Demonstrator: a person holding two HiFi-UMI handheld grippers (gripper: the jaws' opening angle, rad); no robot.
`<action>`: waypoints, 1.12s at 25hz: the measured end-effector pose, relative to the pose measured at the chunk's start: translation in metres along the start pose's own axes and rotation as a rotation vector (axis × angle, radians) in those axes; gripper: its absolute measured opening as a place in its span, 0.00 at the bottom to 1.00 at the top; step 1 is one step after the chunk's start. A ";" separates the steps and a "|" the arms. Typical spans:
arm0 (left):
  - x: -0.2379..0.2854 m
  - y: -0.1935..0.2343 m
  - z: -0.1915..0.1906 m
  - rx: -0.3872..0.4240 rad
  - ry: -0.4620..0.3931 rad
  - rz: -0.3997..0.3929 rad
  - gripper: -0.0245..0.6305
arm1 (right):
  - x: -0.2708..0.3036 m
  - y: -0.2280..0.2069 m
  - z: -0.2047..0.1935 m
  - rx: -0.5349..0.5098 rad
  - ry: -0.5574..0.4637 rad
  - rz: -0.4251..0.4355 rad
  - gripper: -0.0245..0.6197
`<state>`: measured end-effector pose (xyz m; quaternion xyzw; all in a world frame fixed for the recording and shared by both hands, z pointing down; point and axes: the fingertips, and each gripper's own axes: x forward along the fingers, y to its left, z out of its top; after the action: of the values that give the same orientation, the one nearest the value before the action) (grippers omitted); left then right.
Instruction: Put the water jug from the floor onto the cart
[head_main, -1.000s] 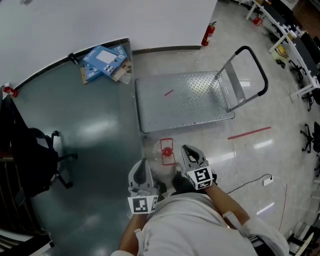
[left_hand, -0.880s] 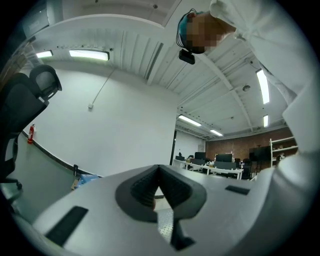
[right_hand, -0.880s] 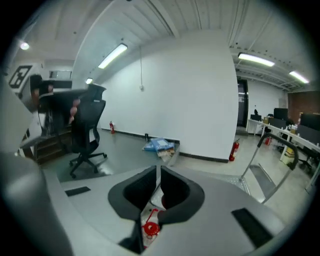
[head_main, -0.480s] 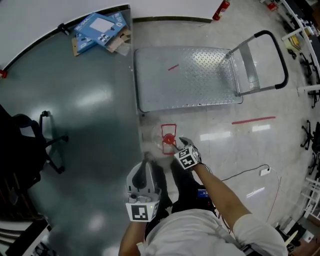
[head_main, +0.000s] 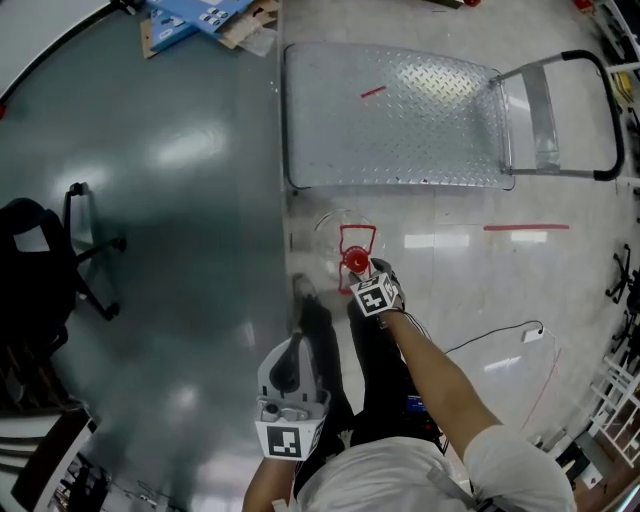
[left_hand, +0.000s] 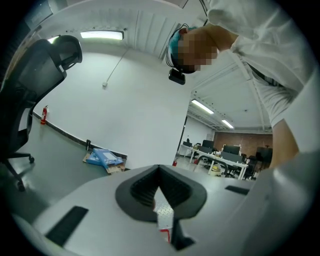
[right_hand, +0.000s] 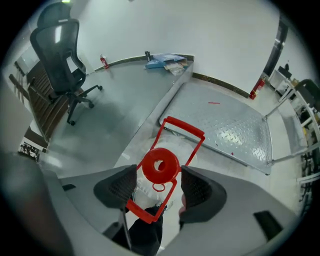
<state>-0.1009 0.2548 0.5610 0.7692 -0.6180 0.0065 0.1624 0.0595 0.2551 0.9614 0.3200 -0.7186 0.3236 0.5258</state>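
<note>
The water jug is clear with a red cap and a red frame handle, and it stands on the pale floor just in front of the cart. The cart is a low metal platform with a black push bar on its right. My right gripper points steeply down over the jug. In the right gripper view its jaws are opening, with the red cap between the pads and the handle beyond; the pads do not press it. My left gripper hangs by the person's legs, jaws together, holding nothing.
A black office chair stands on the dark floor at left. Blue boxes lie by the far wall. A red tape strip and a cable with a white plug lie to the right. The person's dark shoes stand beside the jug.
My right gripper has dropped from near the body down onto the jug's cap. My left gripper has sunk lower. The head view has tipped closer to the floor.
</note>
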 end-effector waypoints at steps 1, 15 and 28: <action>-0.001 0.002 -0.003 -0.008 0.004 0.004 0.04 | 0.005 -0.001 0.001 0.003 -0.002 -0.004 0.45; -0.015 0.026 -0.022 -0.038 0.026 0.055 0.04 | 0.035 0.006 0.000 -0.045 0.040 -0.024 0.48; -0.004 -0.006 0.072 -0.029 -0.113 0.060 0.04 | -0.091 -0.010 0.030 -0.046 0.010 -0.005 0.46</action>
<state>-0.1096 0.2410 0.4909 0.7471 -0.6489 -0.0411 0.1383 0.0724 0.2359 0.8679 0.3080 -0.7223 0.3076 0.5375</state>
